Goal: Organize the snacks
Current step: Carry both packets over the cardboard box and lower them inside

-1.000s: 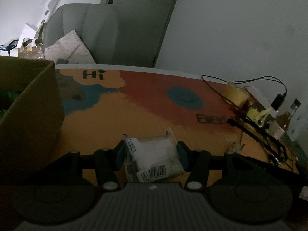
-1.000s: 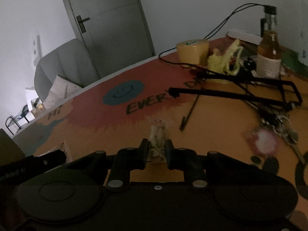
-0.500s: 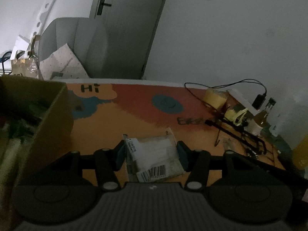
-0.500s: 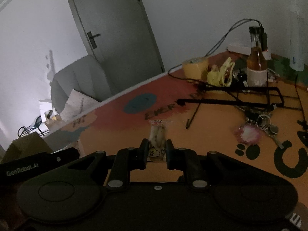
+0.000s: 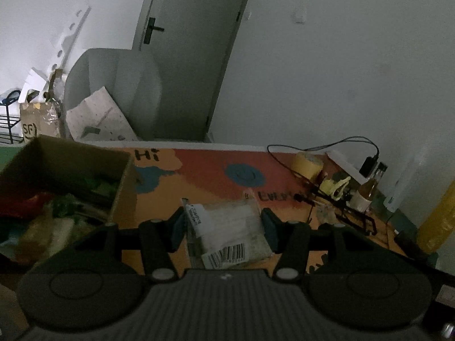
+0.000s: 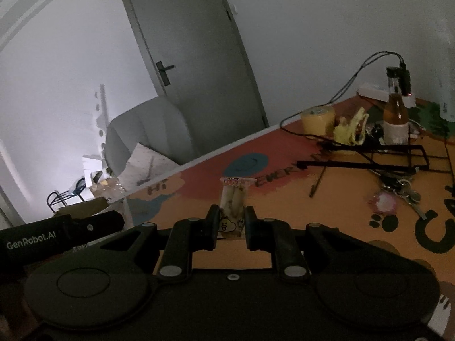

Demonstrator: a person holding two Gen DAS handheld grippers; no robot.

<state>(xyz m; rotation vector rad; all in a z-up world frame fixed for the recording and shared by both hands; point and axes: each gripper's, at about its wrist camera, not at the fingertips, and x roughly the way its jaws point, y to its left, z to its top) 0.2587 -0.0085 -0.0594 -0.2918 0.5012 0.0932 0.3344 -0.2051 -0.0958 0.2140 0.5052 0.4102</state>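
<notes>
Above the printed table [image 5: 199, 187], left tongs [image 5: 222, 221] grip a crinkly flat packet [image 5: 227, 233], right tongs [image 6: 231, 224] a slim pouch [image 6: 233, 201].

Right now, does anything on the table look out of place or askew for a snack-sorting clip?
Yes. Non-snack clutter crowds the far right of the orange printed table: a collapsed black wire rack lying flat, a bunch of keys and a trailing black cable. Nothing looks spilled.

A cardboard box [image 5: 71, 170] stands at the left of the table [image 5: 199, 187], with snack packets lying inside it. At the table's far right, a tape roll [image 6: 317, 119], a bottle [image 6: 395, 119] and a wire rack [image 6: 378, 156] cluster together. Keys [image 6: 403, 190] lie just before the rack. An armchair [image 5: 113, 93] sits behind the table, before a door [image 5: 187, 56].
</notes>
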